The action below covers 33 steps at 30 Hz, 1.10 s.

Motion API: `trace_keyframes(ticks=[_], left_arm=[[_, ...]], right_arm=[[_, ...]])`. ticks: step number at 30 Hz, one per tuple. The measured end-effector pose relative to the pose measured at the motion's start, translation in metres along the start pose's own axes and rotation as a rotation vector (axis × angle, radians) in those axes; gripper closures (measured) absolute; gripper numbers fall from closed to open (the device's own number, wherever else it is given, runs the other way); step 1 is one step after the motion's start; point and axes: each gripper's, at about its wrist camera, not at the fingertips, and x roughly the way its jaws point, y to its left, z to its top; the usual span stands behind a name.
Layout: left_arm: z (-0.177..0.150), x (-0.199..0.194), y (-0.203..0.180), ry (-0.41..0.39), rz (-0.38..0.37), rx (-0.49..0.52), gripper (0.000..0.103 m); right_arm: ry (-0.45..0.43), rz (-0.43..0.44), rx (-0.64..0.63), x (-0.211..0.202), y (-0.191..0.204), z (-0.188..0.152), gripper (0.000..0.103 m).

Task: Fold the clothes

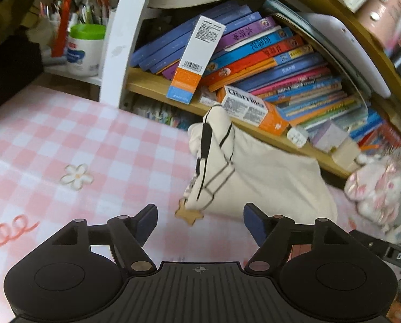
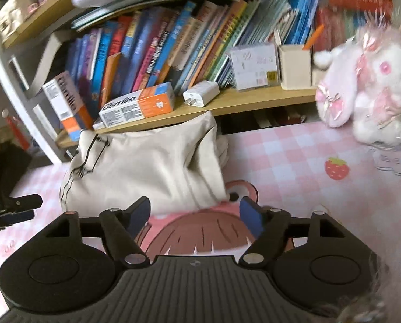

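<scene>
Both tongs (image 1: 200, 222) (image 2: 195, 215) agape before folded cream garment (image 2: 146, 167), lengthwise along shelf (image 2: 254, 99).

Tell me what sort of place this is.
Probably a child's or student's desk in a bedroom. A wooden shelf crammed with colourful books, a pink checked desk mat with cartoon prints, and a plush toy all suggest it. A cream garment lies on the mat.

The folded garment (image 2: 146, 167) lies at the desk's (image 2: 281, 156) back edge, below the bookshelf (image 2: 241, 102); the plush toy (image 2: 370, 86) sits to its right.
</scene>
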Motion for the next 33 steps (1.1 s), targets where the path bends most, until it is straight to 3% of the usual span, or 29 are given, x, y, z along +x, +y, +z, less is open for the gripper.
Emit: trace_keyframes(ticks=[13,21,33], left_arm=[[-0.047,-0.054,-0.036,-0.058,0.119,0.236,0.009],[-0.062,-0.074,-0.044,-0.074,0.116,0.268,0.003],[-0.067,-0.08,-0.043,-0.059,0.121,0.283,0.003]], right_arm=[[-0.055,-0.122,-0.068,-0.058,0.039,-0.049,0.008],[-0.086,-0.158,-0.091,-0.081,0.051,-0.064,0.001],[-0.067,-0.16,-0.102,-0.085,0.06,-0.077,0.001]])
